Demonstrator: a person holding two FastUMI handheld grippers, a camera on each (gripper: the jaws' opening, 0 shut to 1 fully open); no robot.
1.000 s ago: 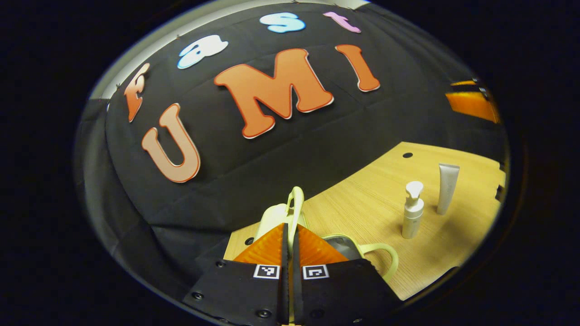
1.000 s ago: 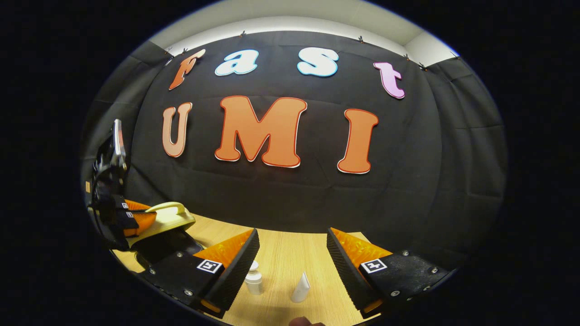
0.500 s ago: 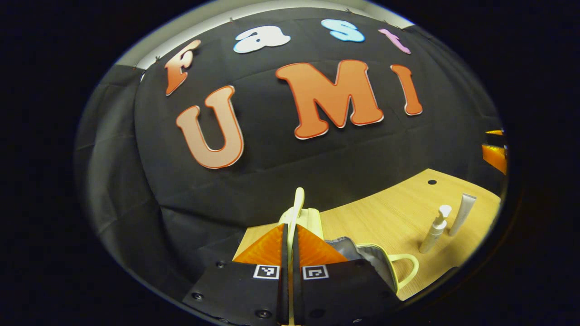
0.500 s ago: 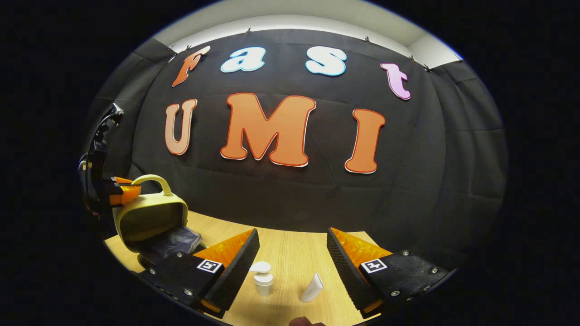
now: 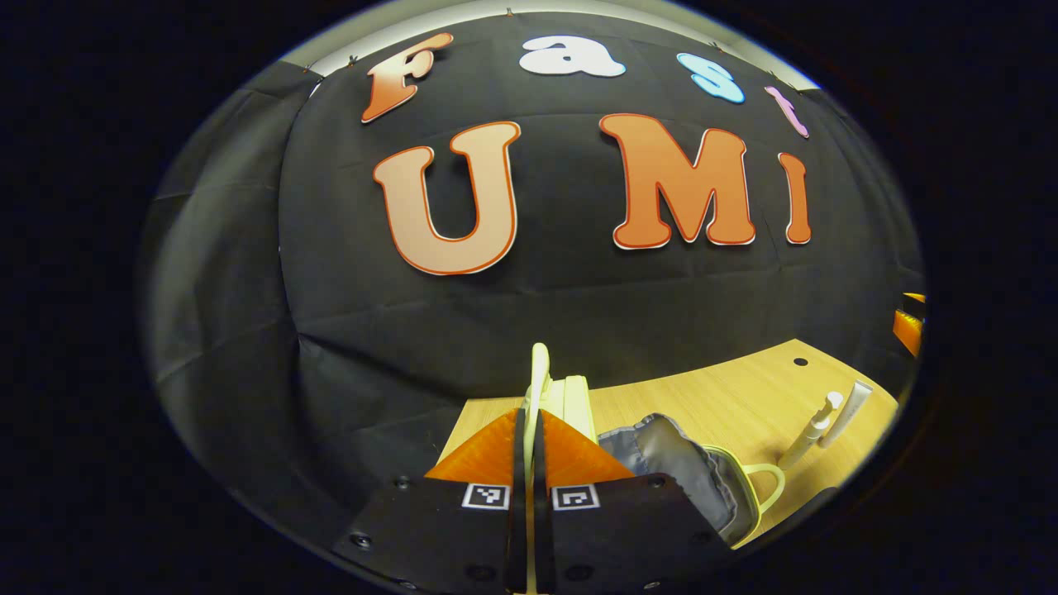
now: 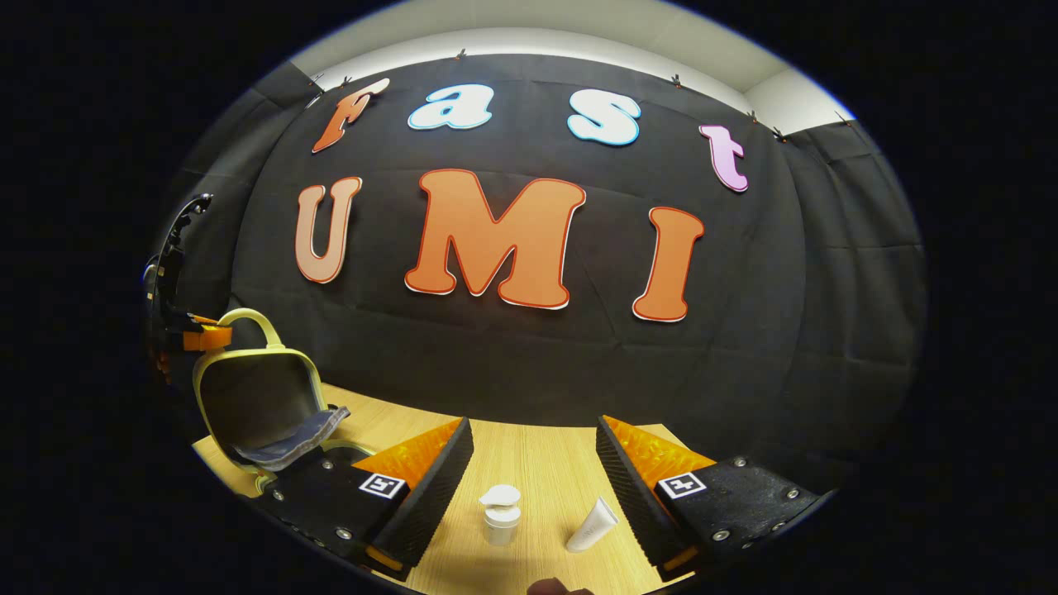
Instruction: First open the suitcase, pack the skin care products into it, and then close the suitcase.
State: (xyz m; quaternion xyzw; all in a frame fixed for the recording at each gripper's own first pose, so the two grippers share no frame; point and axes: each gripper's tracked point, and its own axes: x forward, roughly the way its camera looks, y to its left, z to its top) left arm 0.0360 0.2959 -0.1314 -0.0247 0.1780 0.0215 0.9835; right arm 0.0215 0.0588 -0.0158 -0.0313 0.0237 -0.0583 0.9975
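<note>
Up close, the left tongs point(image 5: 529, 430) are pressed together on the thin pale yellow handle point(image 5: 539, 376) of the suitcase lid point(image 5: 574, 401), which rises edge-on straight ahead of them. From the right gripper view the same left tongs point(image 6: 202, 337) sit high at the far left, level with the top of the raised lid point(image 6: 256, 397), pinching the base of its looped handle point(image 6: 248, 318). The lid stands nearly upright, a rounded shell with a pale yellow rim and a dark inside.

Just to the right of the left tongs lies the open lower half of the suitcase point(image 5: 694, 471), lined with soft, creased grey cloth, a second yellow loop handle point(image 5: 769, 483) at its near end. It rests on the counter point(image 5: 727, 388), a smooth, light wood-grain board with a small dark hole near its back edge.

The right tongs point(image 6: 533, 450) hang level above the counter point(image 6: 537, 454), their ribbed, wedge-shaped fingers spread wide apart and holding nothing. Between them on the counter stand a small white pump bottle point(image 6: 501, 514), round with a flat spout, and, just to its right, a white squeeze tube point(image 6: 592, 525) that leans. In the left gripper view the pump bottle point(image 5: 814, 430) and the tube point(image 5: 847, 402) stand side by side, well apart from the suitcase.
</note>
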